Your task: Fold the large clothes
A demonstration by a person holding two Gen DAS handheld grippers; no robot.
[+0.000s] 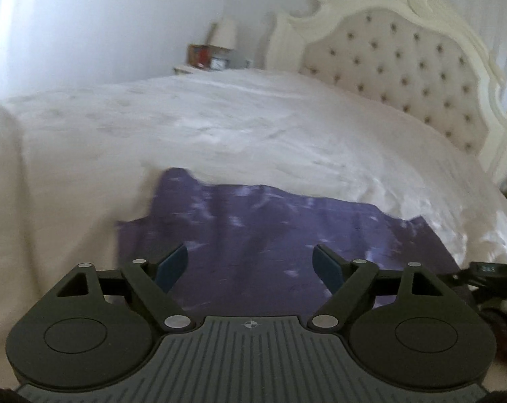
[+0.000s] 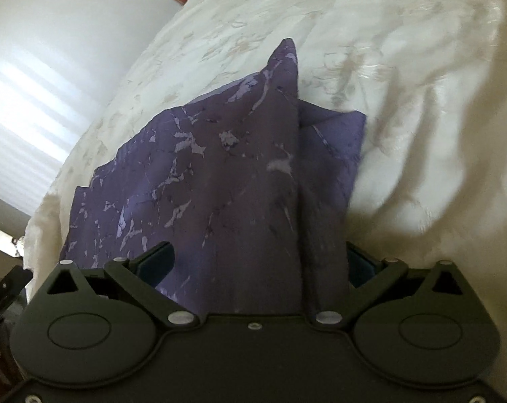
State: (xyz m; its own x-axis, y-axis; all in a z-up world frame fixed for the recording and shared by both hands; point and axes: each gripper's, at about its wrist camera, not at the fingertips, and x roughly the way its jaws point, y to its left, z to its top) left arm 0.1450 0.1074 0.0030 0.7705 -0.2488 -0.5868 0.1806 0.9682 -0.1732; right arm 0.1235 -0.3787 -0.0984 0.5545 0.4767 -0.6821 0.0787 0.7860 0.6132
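The right hand-held gripper has its two fingers spread wide, with a raised fold of the purple cloth running straight up between them. The left hand-held gripper is spread too and holds nothing. The cloth lies flat on the white bed just ahead of it, so the right one is nearer.
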